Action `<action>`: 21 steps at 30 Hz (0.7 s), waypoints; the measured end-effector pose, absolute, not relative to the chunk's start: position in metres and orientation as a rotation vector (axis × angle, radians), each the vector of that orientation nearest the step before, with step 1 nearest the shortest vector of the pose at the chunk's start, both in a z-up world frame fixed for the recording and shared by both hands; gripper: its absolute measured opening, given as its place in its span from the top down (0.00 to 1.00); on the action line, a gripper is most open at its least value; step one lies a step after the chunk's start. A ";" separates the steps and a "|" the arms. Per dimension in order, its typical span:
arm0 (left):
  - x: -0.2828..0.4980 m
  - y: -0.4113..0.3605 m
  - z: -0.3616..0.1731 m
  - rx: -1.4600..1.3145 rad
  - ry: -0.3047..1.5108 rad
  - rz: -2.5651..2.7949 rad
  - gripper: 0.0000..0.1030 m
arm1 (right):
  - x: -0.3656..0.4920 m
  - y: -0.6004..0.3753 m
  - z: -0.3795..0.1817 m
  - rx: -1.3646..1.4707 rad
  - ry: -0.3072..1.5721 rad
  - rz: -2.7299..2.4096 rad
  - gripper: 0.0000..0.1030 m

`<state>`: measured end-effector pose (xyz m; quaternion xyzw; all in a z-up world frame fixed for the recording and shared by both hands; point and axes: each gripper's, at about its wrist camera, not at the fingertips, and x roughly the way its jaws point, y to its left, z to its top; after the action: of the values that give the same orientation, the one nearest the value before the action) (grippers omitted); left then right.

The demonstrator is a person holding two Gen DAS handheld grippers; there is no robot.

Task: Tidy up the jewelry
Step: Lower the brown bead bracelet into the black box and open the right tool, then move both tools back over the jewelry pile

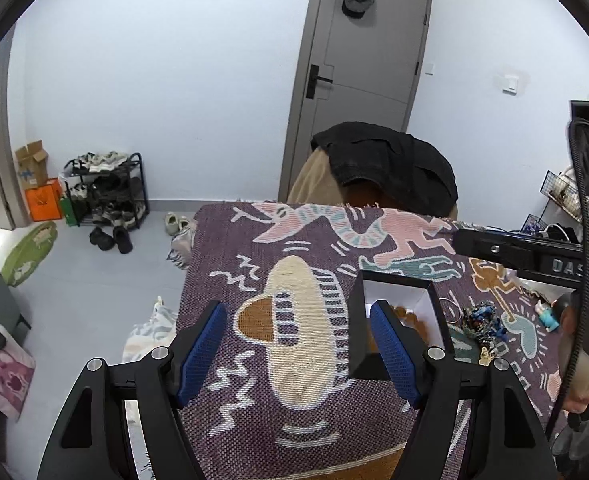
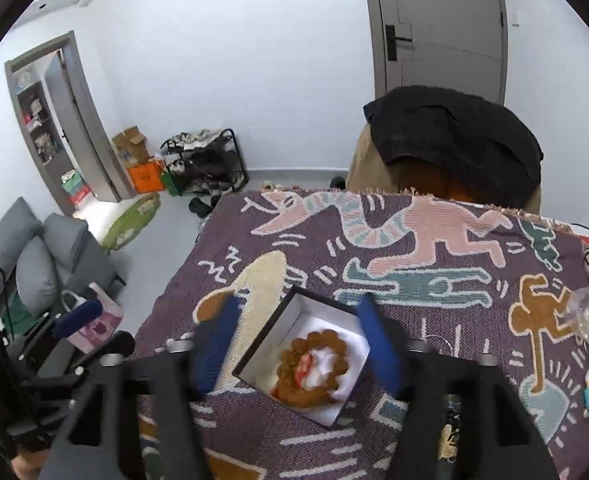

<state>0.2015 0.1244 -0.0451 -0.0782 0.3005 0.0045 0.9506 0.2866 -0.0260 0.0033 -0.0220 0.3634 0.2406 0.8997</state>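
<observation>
Brown beaded bracelet [image 2: 314, 368] lying in the open black white-lined cardboard box [image 2: 254, 344] on the woven patterned table [image 2: 434, 240]: likely light, limp; both grippers' [image 2: 298, 344] [image 1: 298, 352] blue-padded fingers apart, empty; pinch one bead strand at the box's centre.

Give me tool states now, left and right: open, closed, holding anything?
Left tool: open, empty, over the blanket beside the box.
Right tool: open, holding nothing, above the bead bracelet lying in the box.
</observation>
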 end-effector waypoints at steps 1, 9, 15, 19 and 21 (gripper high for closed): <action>0.200 0.123 -0.044 -0.150 0.602 0.014 0.27 | 0.285 -0.028 0.004 -0.051 0.743 0.498 0.36; 0.178 0.105 -0.032 -0.083 0.507 0.033 0.08 | 0.272 -0.058 0.008 -0.044 0.740 0.488 0.35; 0.168 0.089 -0.022 -0.048 0.466 0.027 0.04 | 0.261 -0.086 0.010 -0.004 0.736 0.481 0.31; 0.163 0.080 -0.018 -0.035 0.463 0.016 0.04 | 0.252 -0.103 0.014 0.025 0.711 0.470 0.17; 0.161 0.075 -0.015 -0.031 0.459 0.013 0.04 | 0.247 -0.113 0.018 0.058 0.701 0.475 0.14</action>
<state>0.1606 0.0752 -0.0155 -0.0156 0.2277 0.0065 0.9736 0.2474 -0.1131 0.0175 0.0281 0.3400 0.2306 0.9113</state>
